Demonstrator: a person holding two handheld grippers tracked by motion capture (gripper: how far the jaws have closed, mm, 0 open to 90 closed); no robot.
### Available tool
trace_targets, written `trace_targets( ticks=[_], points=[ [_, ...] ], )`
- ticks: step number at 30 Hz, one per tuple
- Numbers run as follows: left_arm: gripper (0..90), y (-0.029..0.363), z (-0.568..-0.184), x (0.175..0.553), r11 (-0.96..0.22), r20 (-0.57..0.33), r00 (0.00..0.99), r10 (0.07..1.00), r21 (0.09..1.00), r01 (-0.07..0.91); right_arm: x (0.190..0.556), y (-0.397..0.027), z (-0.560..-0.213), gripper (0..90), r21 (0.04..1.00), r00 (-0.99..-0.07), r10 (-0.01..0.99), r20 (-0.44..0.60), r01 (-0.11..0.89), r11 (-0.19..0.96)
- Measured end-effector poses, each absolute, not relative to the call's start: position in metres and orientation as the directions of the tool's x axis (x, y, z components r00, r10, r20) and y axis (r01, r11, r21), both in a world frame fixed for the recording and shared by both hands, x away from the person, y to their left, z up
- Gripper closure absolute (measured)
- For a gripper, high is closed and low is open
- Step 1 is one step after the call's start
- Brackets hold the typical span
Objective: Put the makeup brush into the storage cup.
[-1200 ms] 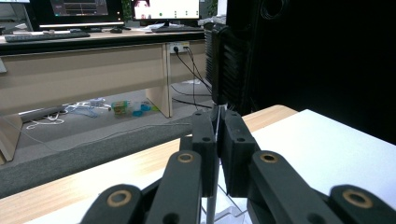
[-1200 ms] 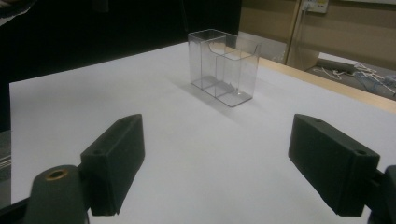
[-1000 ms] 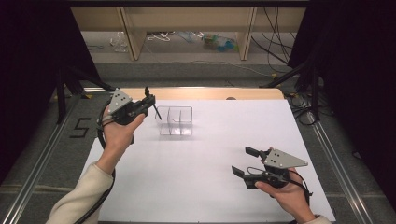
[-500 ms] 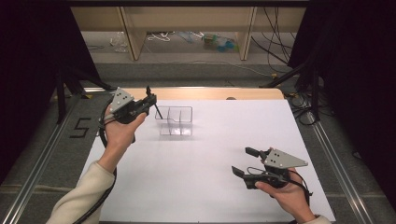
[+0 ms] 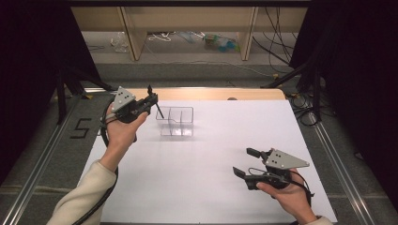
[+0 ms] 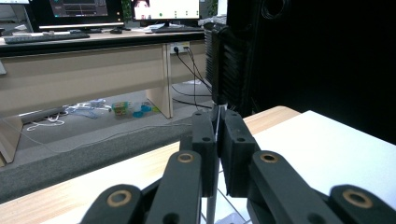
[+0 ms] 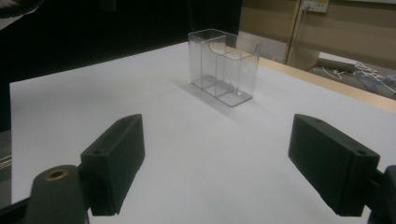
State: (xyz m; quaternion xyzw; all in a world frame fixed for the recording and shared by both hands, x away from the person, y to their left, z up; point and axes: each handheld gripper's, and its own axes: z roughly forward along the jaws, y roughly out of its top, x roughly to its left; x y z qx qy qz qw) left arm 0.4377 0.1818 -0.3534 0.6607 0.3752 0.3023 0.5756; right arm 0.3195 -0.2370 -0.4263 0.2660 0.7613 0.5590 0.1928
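Nearest me: right gripper (image 5: 244, 162), low over white sheet (image 5: 225, 187), jaws spread wide, nothing between them. Mid-table: clear plastic holder (image 5: 176, 121) upright on sheet, inner dividers visible; I see no contents, though transparent walls make that hard to judge. Beside holder, raised: left gripper (image 6: 217, 140), jaws pressed onto thin dark rod (image 5: 158, 109); rod's lower end cut off in left gripper view. Beyond: wooden table edge (image 5: 211, 93).

The thin black stick (image 6: 216, 122) between the left gripper's (image 6: 215, 140) jaws is mostly hidden. At 6 o'clock the picture's edge cuts it off. What it is stays unclear.
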Motion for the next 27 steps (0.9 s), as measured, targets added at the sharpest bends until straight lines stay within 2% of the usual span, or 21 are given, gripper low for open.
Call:
trace_targets(
  ticks=[1,9,14,15,20,21,27],
  points=[
    [85.1,0.1817,-0.3534,0.4378,-0.055,-0.033,0.535,0.844,0.987,0.149,0.3181,-0.2367,-0.4262,19.7,0.949,-0.784,0.620,0.025,0.213,0.231],
    [85.0,0.1814,-0.3539,0.4402,-0.053,-0.032,0.532,0.846,0.988,0.144,0.3185,-0.2364,-0.4266,19.7,0.950,-0.790,0.612,0.035,0.217,0.225],
    [85.1,0.1809,-0.3546,0.4413,-0.055,-0.032,0.533,0.845,0.988,0.145,0.3200,-0.2370,-0.4267,19.7,0.955,-0.789,0.614,0.010,0.190,0.229],
    [85.0,0.1764,-0.3559,0.4396,-0.006,-0.098,0.566,0.819,0.984,0.179,0.3200,-0.2370,-0.4267,19.7,0.955,-0.789,0.614,0.009,0.190,0.230],
    [85.0,0.1773,-0.3556,0.4411,-0.013,-0.087,0.558,0.825,0.985,0.173,0.3196,-0.2375,-0.4263,19.7,0.952,-0.786,0.619,0.008,0.196,0.236],
    [85.0,0.1806,-0.3547,0.4427,-0.052,-0.037,0.535,0.844,0.988,0.149,0.3195,-0.2375,-0.4263,19.7,0.952,-0.786,0.618,0.009,0.197,0.236],
    [85.0,0.1799,-0.3554,0.4438,-0.052,-0.037,0.535,0.844,0.987,0.150,0.3195,-0.2374,-0.4264,19.7,0.951,-0.786,0.618,0.011,0.198,0.235]
  ],
)
